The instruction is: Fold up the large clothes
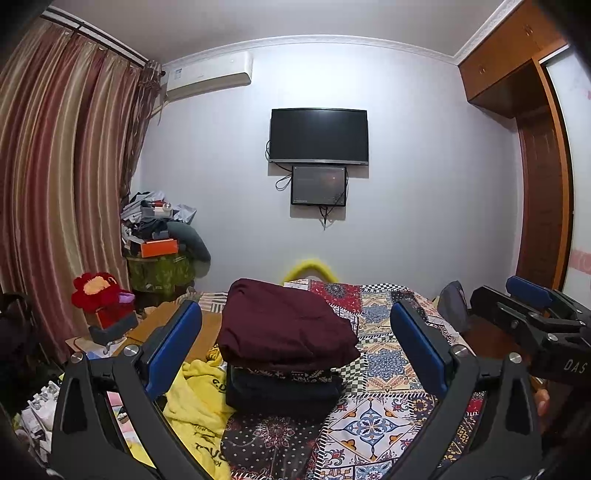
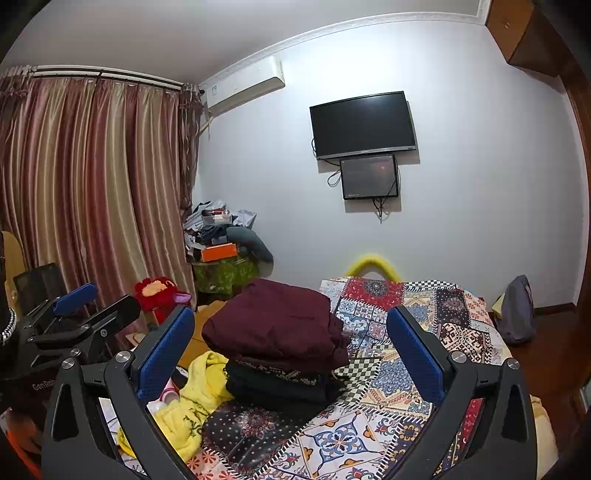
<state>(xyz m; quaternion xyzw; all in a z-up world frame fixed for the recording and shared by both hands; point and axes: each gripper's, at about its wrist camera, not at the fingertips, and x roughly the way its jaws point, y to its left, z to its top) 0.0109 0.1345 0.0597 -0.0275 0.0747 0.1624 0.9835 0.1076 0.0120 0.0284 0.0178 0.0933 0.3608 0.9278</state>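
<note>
Left gripper (image 1: 295,354): jaws wide apart, holding nothing.
Right gripper (image 2: 291,350): spread wide too, empty (both hover above the bed).
Folded stack (image 2: 275,332): maroon garment on top, straight ahead between the fingers, untouched.
Patchwork bedspread (image 2: 373,398): under the stack.
Yellow garment (image 2: 192,410): crumpled, lower left beside it.

The far wall (image 1: 406,147) is plain pale lilac with a white cornice below the ceiling (image 1: 258,18). A dark television (image 1: 318,134) is mounted at its centre, with a smaller screen (image 1: 318,185) directly beneath and cables hanging below. An air conditioner (image 1: 208,75) sits high near the left corner. Striped red-and-gold curtains (image 1: 62,166) cover the left side. A brown wooden wardrobe (image 1: 532,129) occupies the right. A bed with a patchwork cover (image 1: 388,369) fills the near area. A cluttered stand (image 1: 162,254) occupies the far left corner.
</note>
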